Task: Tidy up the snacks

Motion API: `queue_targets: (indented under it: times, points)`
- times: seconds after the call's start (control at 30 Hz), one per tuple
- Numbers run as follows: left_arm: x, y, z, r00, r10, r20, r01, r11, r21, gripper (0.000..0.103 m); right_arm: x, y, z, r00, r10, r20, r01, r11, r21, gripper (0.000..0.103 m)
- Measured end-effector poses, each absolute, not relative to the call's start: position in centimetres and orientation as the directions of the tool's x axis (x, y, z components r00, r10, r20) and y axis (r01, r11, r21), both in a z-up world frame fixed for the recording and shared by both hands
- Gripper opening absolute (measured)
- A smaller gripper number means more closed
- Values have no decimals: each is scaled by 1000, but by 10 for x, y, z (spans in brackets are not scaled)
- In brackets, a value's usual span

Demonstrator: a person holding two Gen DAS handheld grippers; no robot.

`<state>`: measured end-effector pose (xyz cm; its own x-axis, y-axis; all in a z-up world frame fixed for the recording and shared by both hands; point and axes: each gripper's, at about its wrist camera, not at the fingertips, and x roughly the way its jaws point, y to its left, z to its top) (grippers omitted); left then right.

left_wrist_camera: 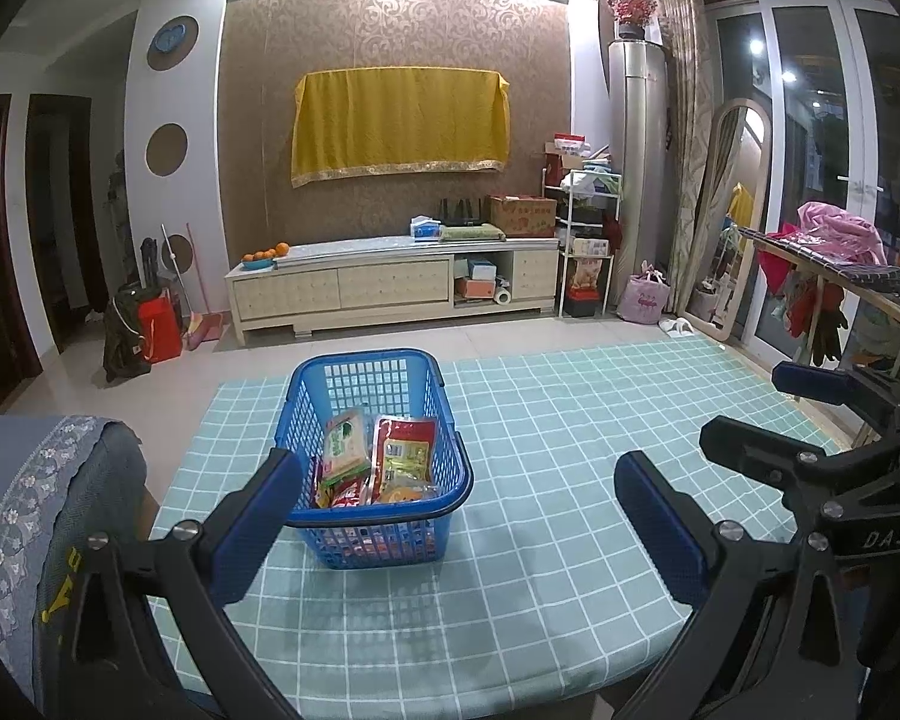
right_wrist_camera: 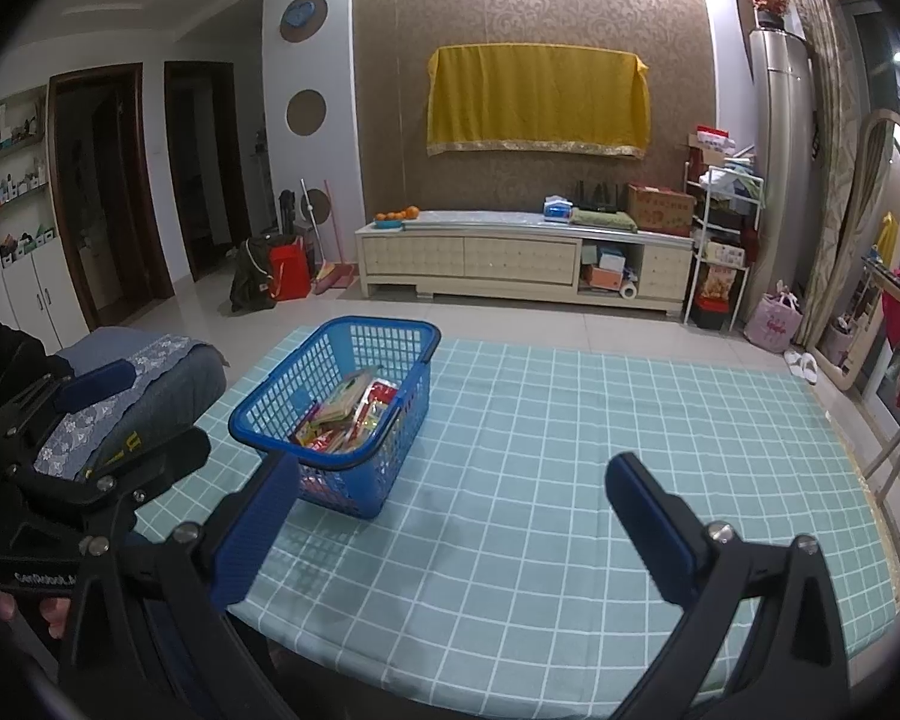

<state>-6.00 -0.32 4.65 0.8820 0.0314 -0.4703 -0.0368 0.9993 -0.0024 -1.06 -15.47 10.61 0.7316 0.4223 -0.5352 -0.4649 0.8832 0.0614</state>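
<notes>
- Two sets of tongs are hovering above the near edge of the table, each with its blue-padded fingers spread wide apart and nothing between them.
- Left tongs (left_wrist_camera: 459, 492) are pointing straight at the blue basket (left_wrist_camera: 373, 531); the left finger pad (left_wrist_camera: 252, 528) is overlapping the basket's near left corner in this view, though whether it is touching cannot be told.
- Right tongs (right_wrist_camera: 450, 516) are sitting to the right of the left ones, facing mostly bare cloth, with the basket (right_wrist_camera: 282, 402) lying ahead and to their left.
- Snack packets (left_wrist_camera: 378, 456) are lying inside the basket, several in red, yellow and green wrappers, stacked loosely against one another.
- The basket is standing upright on the table's left half, on the green checked tablecloth (left_wrist_camera: 570, 450).
- A chair back with a blue-grey patterned cover (left_wrist_camera: 36, 516) is standing just beside the table's left edge.
- Farther back, a low cream cabinet (left_wrist_camera: 390, 288) is running along the wall under a yellow cloth (left_wrist_camera: 399, 123).
</notes>
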Motion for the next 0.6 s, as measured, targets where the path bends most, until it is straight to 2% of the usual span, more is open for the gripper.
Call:
queue_targets:
  times: [0.6]
  points:
    - [-61,0,48,886,32,-462,-37,999,-2,103,-12,-159,108,738,413,-533,-463,885,46,103]
